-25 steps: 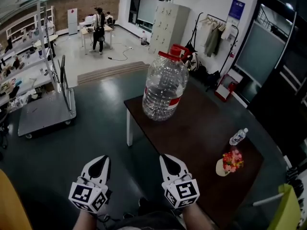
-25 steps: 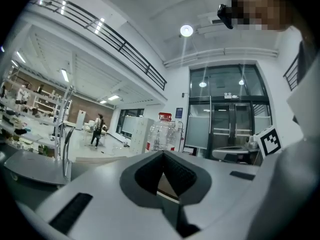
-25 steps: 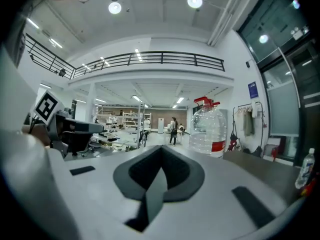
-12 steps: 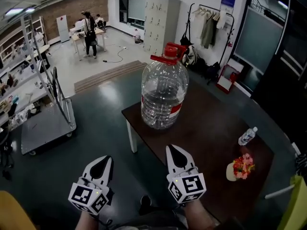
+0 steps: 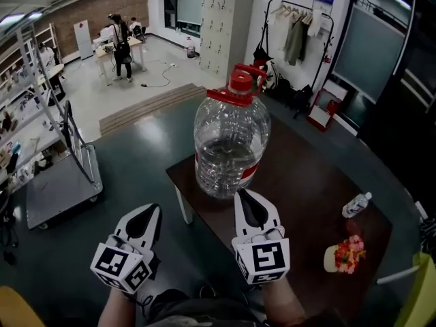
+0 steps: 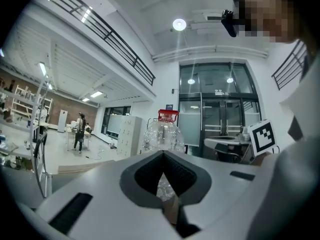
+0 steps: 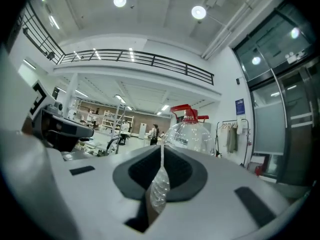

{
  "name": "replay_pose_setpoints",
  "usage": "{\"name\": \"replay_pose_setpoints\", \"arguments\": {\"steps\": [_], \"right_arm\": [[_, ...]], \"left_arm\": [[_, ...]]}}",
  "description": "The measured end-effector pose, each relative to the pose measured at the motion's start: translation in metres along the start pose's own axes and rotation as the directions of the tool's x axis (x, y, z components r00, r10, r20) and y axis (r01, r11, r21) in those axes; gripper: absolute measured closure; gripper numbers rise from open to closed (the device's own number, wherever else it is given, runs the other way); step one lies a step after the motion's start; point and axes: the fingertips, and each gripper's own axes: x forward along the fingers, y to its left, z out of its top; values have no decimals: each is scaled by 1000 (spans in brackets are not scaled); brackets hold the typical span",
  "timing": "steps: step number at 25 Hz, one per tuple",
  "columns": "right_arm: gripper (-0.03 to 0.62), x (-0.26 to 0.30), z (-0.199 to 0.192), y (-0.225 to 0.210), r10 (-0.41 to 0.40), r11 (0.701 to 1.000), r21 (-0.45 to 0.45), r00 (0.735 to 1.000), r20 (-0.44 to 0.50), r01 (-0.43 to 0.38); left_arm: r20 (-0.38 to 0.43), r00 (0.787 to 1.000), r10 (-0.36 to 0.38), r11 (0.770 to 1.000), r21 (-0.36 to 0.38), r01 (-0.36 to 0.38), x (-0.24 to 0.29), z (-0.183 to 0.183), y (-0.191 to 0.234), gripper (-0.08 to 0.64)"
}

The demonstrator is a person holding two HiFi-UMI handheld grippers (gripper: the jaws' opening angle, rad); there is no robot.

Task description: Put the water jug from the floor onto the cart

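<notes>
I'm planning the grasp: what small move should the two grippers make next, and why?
Probably open both jaws. The left gripper and right gripper are shut and empty, just short of the clear plastic water jug with the red cap, which stands upright on the dark brown table.

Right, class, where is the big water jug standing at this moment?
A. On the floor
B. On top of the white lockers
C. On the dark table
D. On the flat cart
C: the water jug stands upright near the corner of the dark table, well apart from the cart at the left.
</notes>
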Motion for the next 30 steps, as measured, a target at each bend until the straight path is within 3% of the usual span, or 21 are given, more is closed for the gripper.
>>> {"name": "replay_pose_setpoints", "arguments": {"steps": [5,10,15,20,26,30], "right_arm": [[543,34,17,-15,-30,997,-68,999,-32,28],[514,75,22,-28,-108,994,-27,994,-26,108],[505,104,41,-37,-194,980,-39,981,-10,194],[506,112,63,-48,-267,955,-140,963,-31,260],[460,124,77,-59,-331,887,-366,940,-84,280],[443,135,89,-59,-371,798,-537,925,-81,273]], "left_arm": [[1,998,-56,998,0,56,43,17,22,552],[-3,987,-158,987,-38,158,100,29,53,552],[8,966,-258,966,29,257,151,57,69,552],[34,932,-362,932,29,361,177,91,62,552],[16,901,-433,901,44,432,207,103,55,552],[8,884,-467,884,35,467,220,107,56,552]]}}
